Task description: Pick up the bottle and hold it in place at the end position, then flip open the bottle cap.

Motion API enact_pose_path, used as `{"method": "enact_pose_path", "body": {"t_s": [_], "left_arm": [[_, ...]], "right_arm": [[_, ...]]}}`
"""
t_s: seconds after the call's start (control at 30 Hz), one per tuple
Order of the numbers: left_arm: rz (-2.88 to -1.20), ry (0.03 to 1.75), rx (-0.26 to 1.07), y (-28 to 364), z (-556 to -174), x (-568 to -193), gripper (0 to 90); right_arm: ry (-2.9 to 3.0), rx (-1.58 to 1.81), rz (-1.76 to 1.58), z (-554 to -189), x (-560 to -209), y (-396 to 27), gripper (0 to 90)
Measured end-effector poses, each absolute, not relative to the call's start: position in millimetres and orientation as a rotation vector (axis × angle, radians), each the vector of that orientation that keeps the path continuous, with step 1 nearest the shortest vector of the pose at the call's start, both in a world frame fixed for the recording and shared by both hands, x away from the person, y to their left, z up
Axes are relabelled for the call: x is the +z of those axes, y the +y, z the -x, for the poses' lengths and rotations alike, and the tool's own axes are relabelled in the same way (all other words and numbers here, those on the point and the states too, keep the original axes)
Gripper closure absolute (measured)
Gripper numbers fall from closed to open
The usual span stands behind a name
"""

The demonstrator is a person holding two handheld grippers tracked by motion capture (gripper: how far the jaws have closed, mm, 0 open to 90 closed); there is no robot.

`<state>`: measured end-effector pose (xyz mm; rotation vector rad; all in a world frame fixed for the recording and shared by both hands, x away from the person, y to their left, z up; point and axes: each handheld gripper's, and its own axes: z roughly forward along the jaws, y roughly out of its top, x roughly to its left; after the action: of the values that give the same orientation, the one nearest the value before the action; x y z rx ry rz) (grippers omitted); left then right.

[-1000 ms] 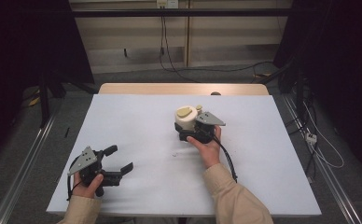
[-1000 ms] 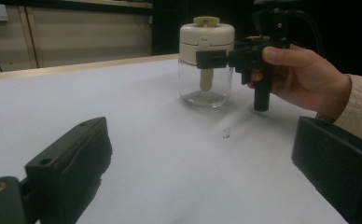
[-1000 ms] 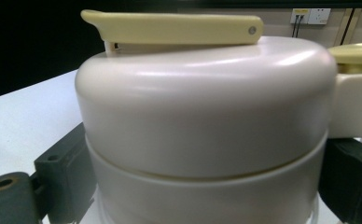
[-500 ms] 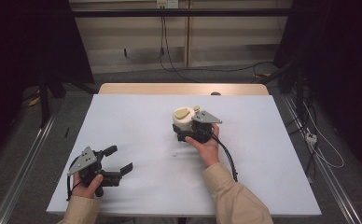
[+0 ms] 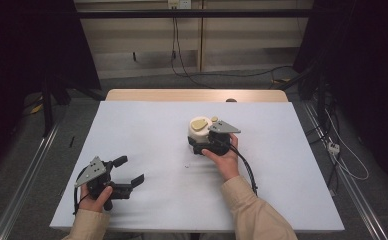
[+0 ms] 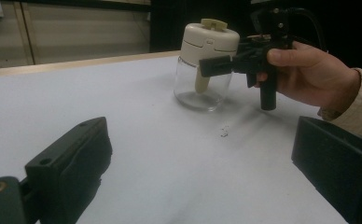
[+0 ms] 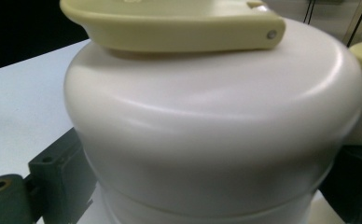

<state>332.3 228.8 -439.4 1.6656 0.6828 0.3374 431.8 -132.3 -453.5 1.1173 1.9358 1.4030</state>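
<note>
- The right gripper point(image 5: 198, 144) sits just right of centre in the high view, its jaws set on either side of the jar point(image 5: 199, 131), clasping it just under the cream lid; in the right gripper view a dark jaw shows at each lower corner against the jar's point(image 7: 216, 140) wall.
- The jar point(image 6: 206, 70) stands upright on the white table point(image 5: 147, 125): clear glass below, cream lid with a yellowish flap on top.
- The right hand point(image 5: 225, 159) holds its gripper level from the near side, thumb on top, forearm running in from the bottom edge.
- The left gripper point(image 5: 126, 171) rests at lower left of the high view, jaws spread wide apart with nothing between them, pointing right; the left hand point(image 5: 96, 196) is wrapped round its handle.
- Open tabletop lies between the two grippers, and to the left of and beyond the jar; the far wooden edge point(image 5: 197, 95) is well apart.
- A small dark speck point(image 5: 186, 166) lies on the table just near-left of the jar.
</note>
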Motion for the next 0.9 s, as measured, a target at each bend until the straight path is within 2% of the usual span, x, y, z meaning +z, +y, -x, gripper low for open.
{"method": "enact_pose_path", "body": {"t_s": [0.47, 0.9], "left_arm": [[-1.682, 0.739, 0.282, 217.1, -342.9, -432.8, 4.1], [-1.741, 0.746, 0.299, 194.5, -356.2, -425.3, 3.8]], "right_arm": [[1.939, 1.396, -1.114, -431.9, -453.4, -132.0, 5.0], [1.949, 1.390, -1.094, -432.2, -453.9, -132.4, 5.1]]}}
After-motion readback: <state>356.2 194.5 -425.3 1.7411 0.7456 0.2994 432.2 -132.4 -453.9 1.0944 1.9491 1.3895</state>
